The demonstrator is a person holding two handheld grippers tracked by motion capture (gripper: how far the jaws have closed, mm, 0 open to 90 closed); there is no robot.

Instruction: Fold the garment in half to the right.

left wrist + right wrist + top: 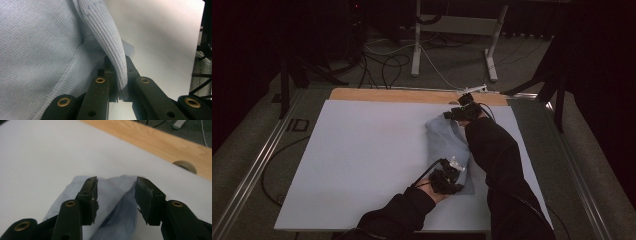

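light-blue shirt [451, 150] bunched on white sheet [362, 160], right of middle | ribbed cuff [110, 47] clamped in left gripper [447, 181] | right gripper [116, 195] parted over far hem, gripping nothing | folding seemingly partway, flattening left

High overview; two close views sharing shirt [451, 145].

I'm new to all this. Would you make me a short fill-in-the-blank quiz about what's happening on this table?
1. The left hand-held gripper is shut on the ribbed ____ band of the garment.
2. The garment's colour is light ____.
3. The right hand-held gripper has its jaws ____, with cloth showing between them.
4. Beyond the white sheet, the table's far edge is bare ____.

Missing words: knitted; blue; open; wood
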